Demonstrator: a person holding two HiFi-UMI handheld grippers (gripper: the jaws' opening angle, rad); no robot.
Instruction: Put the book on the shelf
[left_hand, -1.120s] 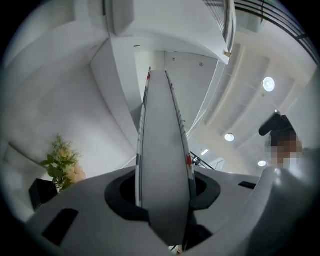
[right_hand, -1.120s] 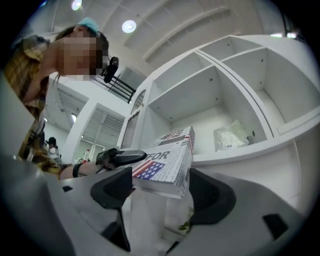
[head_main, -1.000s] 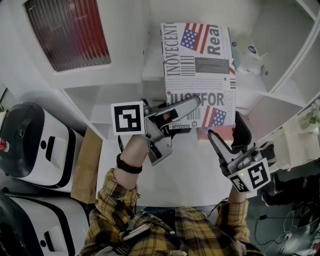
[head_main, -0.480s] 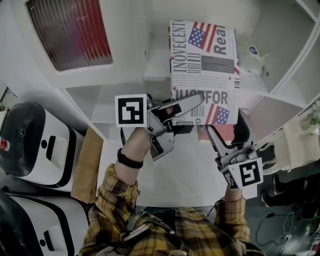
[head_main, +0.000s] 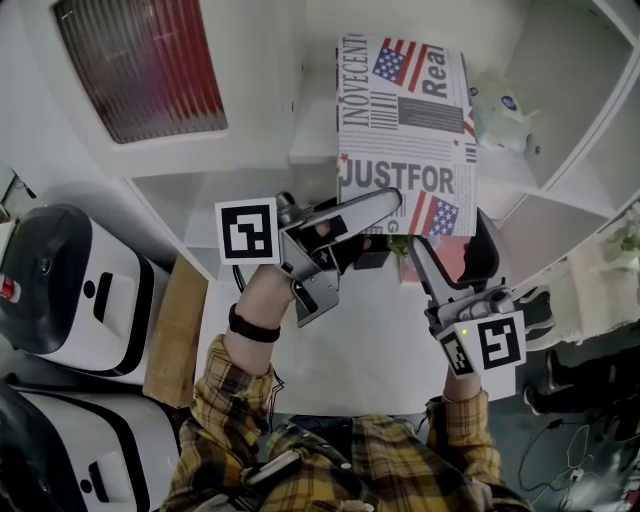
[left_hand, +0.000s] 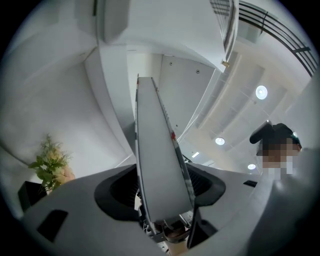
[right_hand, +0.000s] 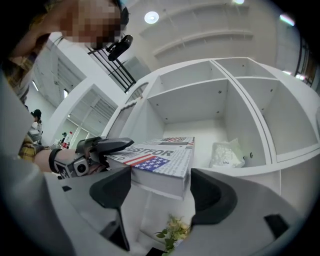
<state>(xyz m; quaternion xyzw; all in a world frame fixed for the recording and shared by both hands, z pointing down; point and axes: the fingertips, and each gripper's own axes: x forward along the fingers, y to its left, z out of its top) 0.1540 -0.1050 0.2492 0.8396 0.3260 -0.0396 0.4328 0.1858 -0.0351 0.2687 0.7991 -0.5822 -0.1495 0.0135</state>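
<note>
The book (head_main: 405, 120), with a newspaper-and-flag cover, lies flat and sticks out of a white shelf compartment (head_main: 310, 140). My left gripper (head_main: 390, 225) straddles the book's near left edge, top jaw across the cover. Its jaws are opening. In the left gripper view the book's edge (left_hand: 157, 165) runs up between the jaws with a little room on both sides. My right gripper (head_main: 452, 245) stands open just below the book's near right corner, holding nothing. In the right gripper view the book (right_hand: 160, 162) hangs ahead of the right gripper (right_hand: 162, 192), and the left gripper (right_hand: 107, 147) shows at the book's left.
A white bag (head_main: 500, 105) lies in the compartment to the book's right. A small bunch of flowers (right_hand: 172, 235) sits lower down in the shelf. Two white appliances (head_main: 60, 290) and a cardboard sheet (head_main: 172, 330) stand at the left.
The book has slid a little farther into the compartment. The left gripper's top jaw has lifted off its grip. The right gripper has moved up and closer under the book's near edge.
</note>
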